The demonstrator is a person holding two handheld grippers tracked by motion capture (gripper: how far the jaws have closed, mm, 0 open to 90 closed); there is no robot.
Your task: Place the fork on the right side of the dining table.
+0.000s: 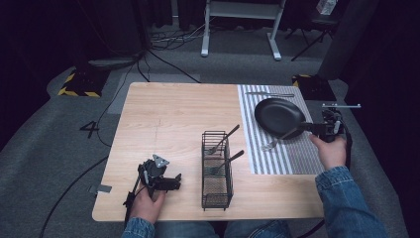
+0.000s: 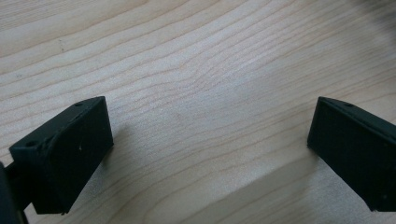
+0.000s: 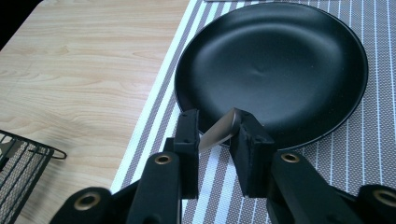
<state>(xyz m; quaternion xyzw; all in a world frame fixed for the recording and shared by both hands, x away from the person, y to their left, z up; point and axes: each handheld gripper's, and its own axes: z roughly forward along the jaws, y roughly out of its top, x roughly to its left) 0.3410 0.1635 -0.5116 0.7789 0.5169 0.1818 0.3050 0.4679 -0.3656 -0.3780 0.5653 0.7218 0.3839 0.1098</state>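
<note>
Jaws on the left gripper (image 1: 171,182) are spread wide with nothing but bare wooden table (image 1: 168,119) between them, resting near the front edge. Just beside it stands a black wire caddy (image 1: 217,171) with two forks (image 1: 224,140) poking out. Over on the striped placemat (image 1: 277,148), the right gripper (image 3: 215,135) has its jaws partly apart, with a shiny utensil handle (image 3: 219,131) slanting across the gap; can't tell if the pads actually press on it. Its other end lies on the mat just beside the black plate (image 3: 280,60). Farther back, more cutlery (image 1: 270,94) lies at the mat's far edge.
</note>
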